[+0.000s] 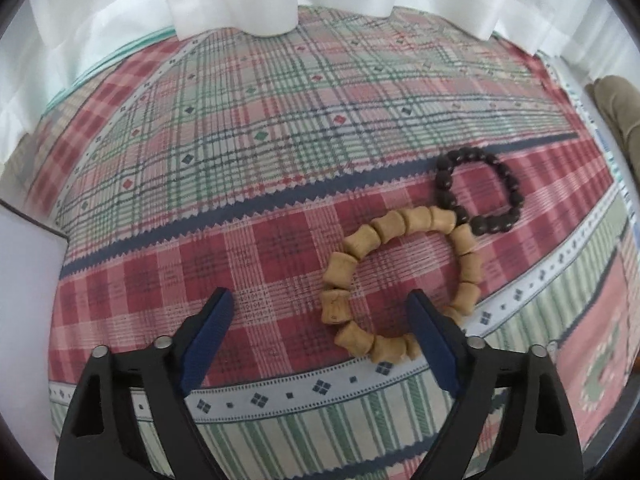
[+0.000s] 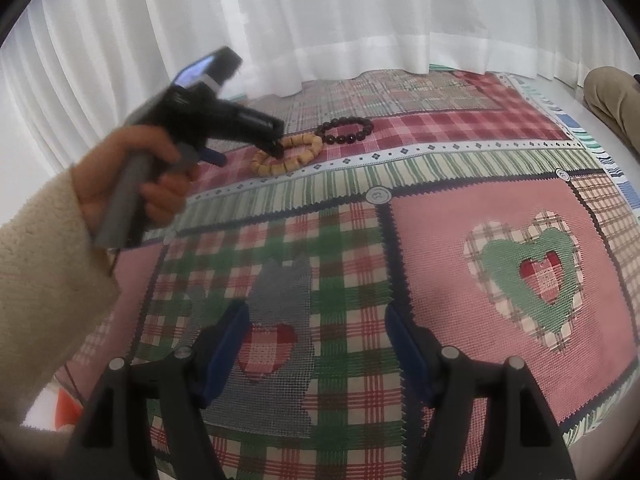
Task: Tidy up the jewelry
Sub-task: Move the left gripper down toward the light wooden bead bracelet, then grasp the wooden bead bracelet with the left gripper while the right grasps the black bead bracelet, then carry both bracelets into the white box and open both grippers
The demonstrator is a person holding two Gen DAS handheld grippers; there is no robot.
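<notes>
A tan bracelet of chunky wooden beads lies on the plaid cloth, touching a dark beaded bracelet just beyond it. My left gripper hangs open close over the tan ring: its right finger stands inside the loop, and the ring's left side lies between the jaws without being pressed. In the right wrist view a hand holds the left gripper over the tan bracelet, with the dark bracelet behind. My right gripper stays open over the patchwork, with nothing between its fingers.
White curtains hang along the far edge of the cloth. A white box corner stands at the left. A person's tan trouser leg rests at the right edge. A cream sleeve fills the left of the right wrist view.
</notes>
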